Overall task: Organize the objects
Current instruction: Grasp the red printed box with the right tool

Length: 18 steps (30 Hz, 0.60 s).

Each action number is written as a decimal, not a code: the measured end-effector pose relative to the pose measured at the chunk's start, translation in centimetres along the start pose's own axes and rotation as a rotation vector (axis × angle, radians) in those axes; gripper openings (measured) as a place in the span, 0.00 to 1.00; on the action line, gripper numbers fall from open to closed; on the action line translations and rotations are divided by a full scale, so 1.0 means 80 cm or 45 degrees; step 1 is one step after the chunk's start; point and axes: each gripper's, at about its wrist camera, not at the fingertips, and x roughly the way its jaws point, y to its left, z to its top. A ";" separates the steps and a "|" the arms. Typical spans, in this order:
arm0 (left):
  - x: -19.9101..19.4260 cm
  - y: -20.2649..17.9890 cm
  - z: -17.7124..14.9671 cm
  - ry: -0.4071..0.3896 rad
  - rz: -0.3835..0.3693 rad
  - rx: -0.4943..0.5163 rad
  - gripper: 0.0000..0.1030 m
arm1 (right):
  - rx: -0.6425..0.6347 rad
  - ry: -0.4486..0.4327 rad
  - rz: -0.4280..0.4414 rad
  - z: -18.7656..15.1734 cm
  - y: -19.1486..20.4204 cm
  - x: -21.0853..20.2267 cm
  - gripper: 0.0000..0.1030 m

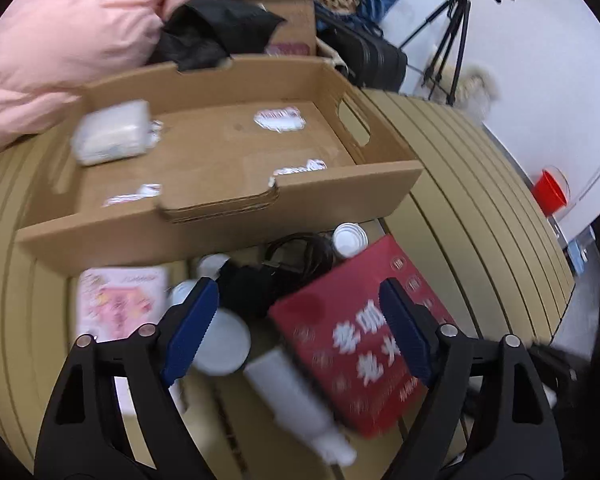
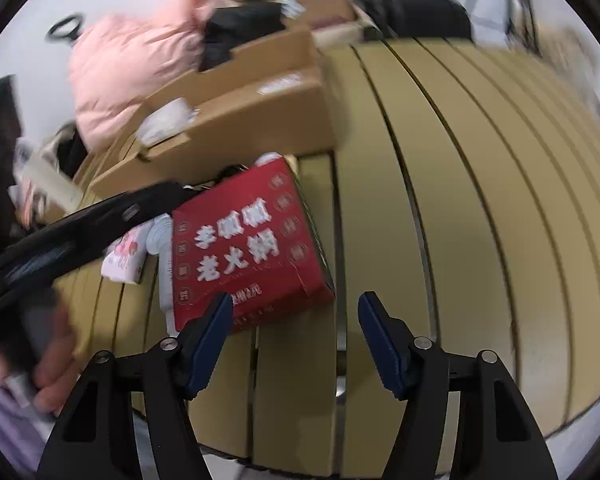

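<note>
A red box with white Chinese lettering point(image 1: 352, 320) lies on the slatted tan table; it also shows in the right wrist view point(image 2: 248, 240). My left gripper point(image 1: 300, 312) is open, hovering over the clutter in front of a shallow cardboard tray point(image 1: 228, 208): a white bottle point(image 1: 296, 396), a white lid point(image 1: 224, 340), a black cable bundle point(image 1: 276, 268), a small can point(image 1: 350, 240) and a pink packet point(image 1: 120, 300). A white tissue pack point(image 1: 112, 132) lies inside the tray. My right gripper point(image 2: 294, 324) is open, just in front of the red box's near edge.
A pink padded jacket point(image 1: 60, 40), black cloth point(image 1: 216, 32) and a second cardboard box point(image 1: 284, 4) sit behind the tray. A tripod point(image 1: 456, 32), black suitcase point(image 1: 368, 56) and red cup point(image 1: 550, 192) stand beyond the table. The left gripper arm point(image 2: 72, 232) crosses the right wrist view.
</note>
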 end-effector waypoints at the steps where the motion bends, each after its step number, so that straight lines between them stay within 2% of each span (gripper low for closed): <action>1: 0.006 -0.001 0.001 0.012 -0.034 0.002 0.71 | 0.056 0.000 0.046 -0.007 -0.006 -0.004 0.67; 2: 0.012 -0.002 0.001 0.025 -0.064 0.008 0.71 | 0.087 -0.003 0.075 -0.012 -0.008 -0.006 0.67; 5: 0.014 -0.008 -0.005 0.000 -0.024 0.053 0.68 | 0.146 -0.020 0.176 -0.016 -0.010 -0.008 0.67; 6: 0.011 -0.011 -0.008 0.002 -0.022 0.056 0.61 | 0.145 -0.021 0.186 -0.014 -0.009 -0.004 0.66; 8: 0.006 -0.015 -0.013 0.036 -0.068 0.033 0.55 | 0.153 -0.020 0.185 -0.007 -0.010 0.006 0.48; 9: 0.002 -0.019 -0.021 0.061 -0.068 0.008 0.55 | 0.163 -0.028 0.193 -0.003 -0.011 0.008 0.46; 10: 0.000 -0.022 -0.028 0.085 -0.087 0.011 0.54 | 0.169 -0.046 0.165 0.002 -0.014 0.007 0.46; 11: -0.003 -0.028 -0.035 0.107 -0.112 0.010 0.47 | 0.146 -0.080 0.118 0.007 -0.014 0.003 0.44; 13: -0.006 -0.030 -0.048 0.173 -0.203 -0.039 0.46 | 0.091 -0.129 0.083 0.015 -0.022 -0.006 0.42; 14: -0.007 -0.030 -0.051 0.184 -0.214 -0.066 0.47 | 0.099 -0.118 0.084 0.018 -0.029 -0.008 0.42; 18: -0.015 -0.024 -0.055 0.117 -0.135 -0.115 0.48 | 0.087 -0.114 0.064 0.011 -0.041 -0.033 0.42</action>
